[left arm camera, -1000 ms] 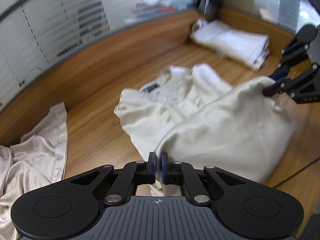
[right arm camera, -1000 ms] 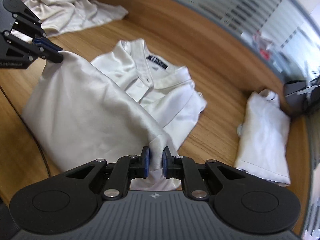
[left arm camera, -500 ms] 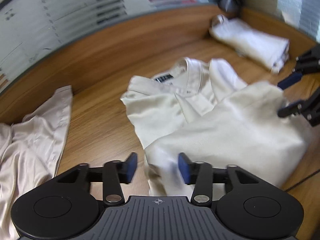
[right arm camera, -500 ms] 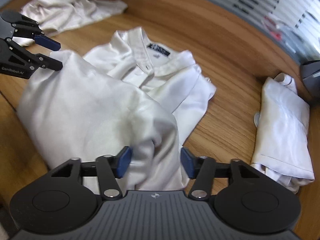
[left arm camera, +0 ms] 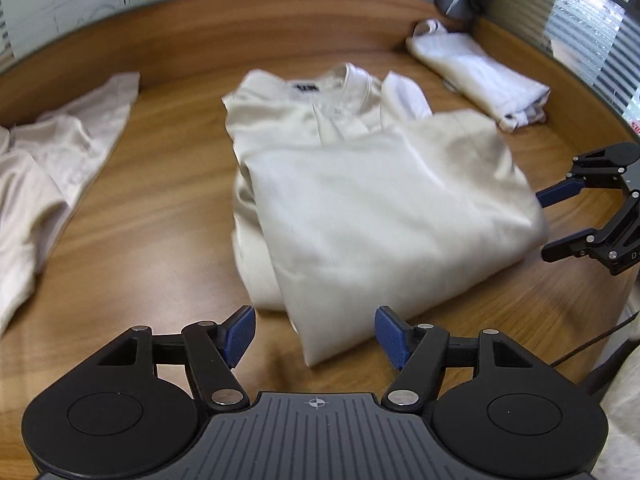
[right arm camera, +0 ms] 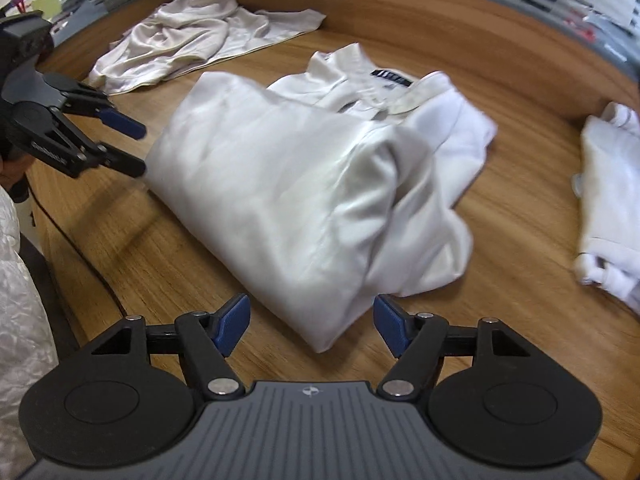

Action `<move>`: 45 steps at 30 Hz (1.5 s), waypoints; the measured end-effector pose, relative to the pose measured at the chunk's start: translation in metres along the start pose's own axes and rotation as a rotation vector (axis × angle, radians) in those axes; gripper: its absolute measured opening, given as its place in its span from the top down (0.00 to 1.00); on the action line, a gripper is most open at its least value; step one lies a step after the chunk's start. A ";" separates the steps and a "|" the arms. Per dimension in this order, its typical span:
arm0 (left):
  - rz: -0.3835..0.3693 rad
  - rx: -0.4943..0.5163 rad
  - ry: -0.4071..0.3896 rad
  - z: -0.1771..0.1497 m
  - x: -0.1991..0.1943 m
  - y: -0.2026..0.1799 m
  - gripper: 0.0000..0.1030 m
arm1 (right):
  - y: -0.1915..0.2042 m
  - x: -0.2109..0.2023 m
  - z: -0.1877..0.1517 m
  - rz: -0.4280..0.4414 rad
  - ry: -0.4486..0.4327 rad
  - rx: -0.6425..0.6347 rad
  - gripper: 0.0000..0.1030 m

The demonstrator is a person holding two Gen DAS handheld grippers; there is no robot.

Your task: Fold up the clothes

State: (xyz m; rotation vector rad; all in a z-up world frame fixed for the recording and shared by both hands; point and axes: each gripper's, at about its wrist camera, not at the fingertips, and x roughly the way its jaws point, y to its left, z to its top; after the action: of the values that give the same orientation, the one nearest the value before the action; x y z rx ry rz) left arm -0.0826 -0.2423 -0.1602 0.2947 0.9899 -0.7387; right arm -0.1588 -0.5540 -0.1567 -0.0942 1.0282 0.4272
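cream shirt (left arm camera: 372,208) released; both grippers now opening.

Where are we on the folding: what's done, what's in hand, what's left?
Done: one folded garment lies at the table's far side. In hand: the collared shirt has its lower half folded up over the front; both jaws are opening, the left gripper and right gripper off the cloth, holding nothing. Left: any tidying of this fold, then the crumpled garment, not yet folded.
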 end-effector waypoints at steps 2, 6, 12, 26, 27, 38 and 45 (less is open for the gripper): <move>-0.024 0.005 0.015 -0.002 0.009 -0.004 0.34 | 0.001 0.011 0.000 0.012 0.019 -0.004 0.41; -0.010 0.109 0.046 -0.003 0.024 -0.019 0.68 | 0.005 0.022 0.002 0.002 0.042 -0.020 0.78; -0.007 0.123 -0.058 0.007 -0.003 -0.020 0.88 | 0.008 -0.005 0.008 0.030 -0.032 -0.007 0.92; -0.105 0.104 -0.187 0.079 -0.053 0.005 0.92 | -0.016 -0.064 0.048 -0.018 -0.169 0.034 0.92; -0.101 0.100 -0.193 0.085 -0.049 0.008 0.92 | -0.021 -0.062 0.054 -0.028 -0.175 0.031 0.92; -0.013 -0.089 -0.198 0.146 0.013 0.053 0.92 | -0.086 0.001 0.140 -0.107 -0.186 0.069 0.91; 0.089 -0.089 -0.047 0.164 0.077 0.059 0.91 | -0.111 0.070 0.164 -0.167 -0.055 0.092 0.80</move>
State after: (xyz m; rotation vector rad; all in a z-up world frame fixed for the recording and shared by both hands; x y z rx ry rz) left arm 0.0903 -0.3211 -0.1423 0.2411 0.9562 -0.6165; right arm 0.0477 -0.5896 -0.1440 -0.0847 0.9759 0.2290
